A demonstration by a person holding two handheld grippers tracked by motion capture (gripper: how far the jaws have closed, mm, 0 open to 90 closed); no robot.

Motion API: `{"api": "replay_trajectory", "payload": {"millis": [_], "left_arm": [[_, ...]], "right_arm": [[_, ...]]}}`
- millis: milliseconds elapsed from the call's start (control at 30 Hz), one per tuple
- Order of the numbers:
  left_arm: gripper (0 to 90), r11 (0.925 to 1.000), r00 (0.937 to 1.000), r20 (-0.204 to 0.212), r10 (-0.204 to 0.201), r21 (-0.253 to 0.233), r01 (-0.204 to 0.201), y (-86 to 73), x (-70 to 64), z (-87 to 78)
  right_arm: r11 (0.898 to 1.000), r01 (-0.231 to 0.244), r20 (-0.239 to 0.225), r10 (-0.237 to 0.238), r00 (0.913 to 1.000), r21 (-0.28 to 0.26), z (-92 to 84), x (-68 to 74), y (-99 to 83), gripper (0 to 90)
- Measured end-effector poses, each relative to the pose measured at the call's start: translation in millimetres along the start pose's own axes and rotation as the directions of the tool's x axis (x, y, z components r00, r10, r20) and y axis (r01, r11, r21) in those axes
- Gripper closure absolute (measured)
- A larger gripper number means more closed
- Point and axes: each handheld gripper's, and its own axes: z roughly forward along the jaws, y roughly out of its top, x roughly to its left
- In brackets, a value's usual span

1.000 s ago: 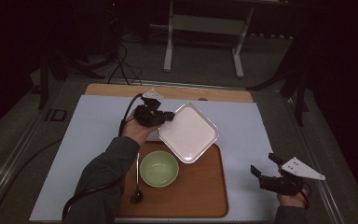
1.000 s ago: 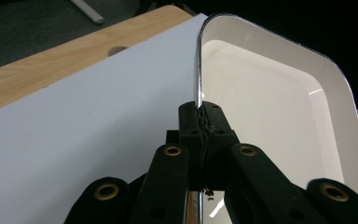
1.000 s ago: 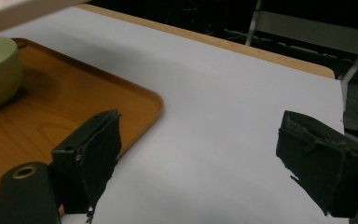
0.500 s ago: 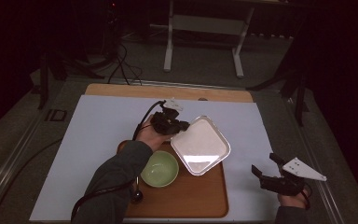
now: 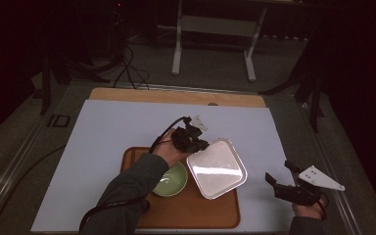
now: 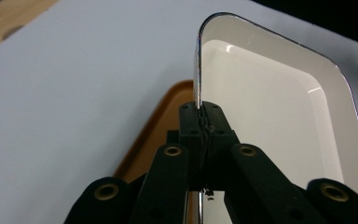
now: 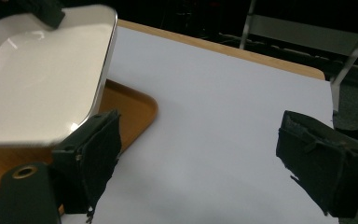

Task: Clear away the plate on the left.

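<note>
Tongs in my left hand [image 5: 192, 139] are clamped tight on the thin rim of the white square enamel tray with a chrome edge [image 5: 217, 167], gripping at one corner so I can carry it tilted above the brown wooden serving board [image 5: 191, 208], beside the pale green ceramic bowl [image 5: 171, 180]. My right tongs [image 5: 280, 177] hang wide open and empty over the white table [image 5: 107, 132], well apart, ready to help. My sleeve hides part of the bowl, and the tray's underside stays unseen.
</note>
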Motion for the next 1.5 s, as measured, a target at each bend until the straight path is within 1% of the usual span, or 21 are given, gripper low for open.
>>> {"api": "replay_trajectory", "payload": {"millis": [100,200,267,333,467,567,600,667,733,900,1033,1233,1300,1400,1467,1500], "left_arm": [[89.2,0.9995,0.9997,0.008,0.023,0.023,-0.023,-0.3,-4.0,3.8],[89.2,0.9974,0.9988,0.006,0.049,0.052,-0.049,-0.3,-7.7,7.9],[89.2,0.997,0.9988,0.007,0.049,0.059,-0.049,-0.6,-10.7,11.3],[89.2,0.9955,0.998,0.013,0.062,0.071,-0.063,-0.8,-12.1,13.7],[89.2,0.9932,0.9973,0.019,0.071,0.09,-0.073,-1.5,-15.3,20.5],[89.1,0.9889,0.9954,0.026,0.092,0.115,-0.094,-1.0,-18.7,25.0],[89.1,0.9888,0.9957,0.028,0.088,0.118,-0.091,-1.1,-20.1,26.7],[89.1,0.9859,0.9943,0.033,0.102,0.13,-0.105,-1.3,-21.4,29.6],[89.1,0.984,0.994,0.036,0.103,0.143,-0.107,-2.1,-22.5,32.8],[89.2,0.9834,0.9948,0.057,0.084,0.156,-0.092,-3.9,-23.0,37.2],[89.2,0.98,0.9932,0.077,0.087,0.172,-0.099,-5.2,-23.2,37.7],[89.2,0.9748,0.991,0.087,0.102,0.19,-0.117,-8.4,-21.2,33.1],[89.2,0.9743,0.9914,0.085,0.099,0.194,-0.114,-10.1,-20.2,31.9],[89.1,0.9755,0.9918,0.088,0.092,0.192,-0.108,-10.9,-19.2,31.9],[89.1,0.9729,0.991,0.092,0.097,0.201,-0.114,-10.6,-19.7,33.4],[89.0,0.9705,0.9902,0.095,0.103,0.209,-0.121,-10.3,-20.0,34.5]], "right_arm": [[1.0,-0.01,0.001,0.01,1.0,-0.006,-0.6,-0.8,-0.2,13.6],[1.0,-0.013,0.002,0.013,0.9999,-0.008,-0.8,-1.1,-0.2,13.7],[1.0,-0.013,0.002,0.013,0.9999,-0.007,-0.6,-1.0,-0.2,13.7],[1.0,-0.012,0.001,0.012,0.9999,-0.008,-0.4,-0.9,-0.2,13.7],[1.0,-0.011,0.001,0.011,0.9999,-0.007,-0.1,-1.0,-0.1,13.7],[1.0,-0.012,0.001,0.012,0.9999,-0.008,-0.2,-1.1,-0.2,13.7],[1.0,-0.013,0.001,0.013,0.9999,-0.009,-0.3,-1.0,-0.2,13.7],[1.0,-0.015,-0.001,0.015,0.9999,-0.01,-0.2,-1.0,-0.2,13.7],[1.0,-0.013,-0.003,0.013,0.9999,-0.01,0.1,-0.7,-0.1,13.7],[1.0,-0.014,-0.004,0.014,0.9999,-0.009,0.4,-0.6,0.0,13.7],[1.0,-0.012,-0.006,0.012,0.9999,-0.009,0.6,-0.4,0.1,13.7],[1.0,-0.011,-0.005,0.011,0.9999,-0.008,0.8,-0.4,0.1,13.7],[1.0,-0.011,-0.006,0.011,0.9999,-0.008,1.0,-0.1,0.2,13.7],[1.0,-0.008,-0.005,0.008,1.0,-0.005,1.3,0.2,0.3,13.7],[1.0,-0.009,-0.005,0.009,0.9999,-0.005,1.3,0.2,0.3,13.7],[1.0,-0.009,-0.005,0.009,0.9999,-0.006,1.2,0.2,0.3,13.7]]}}
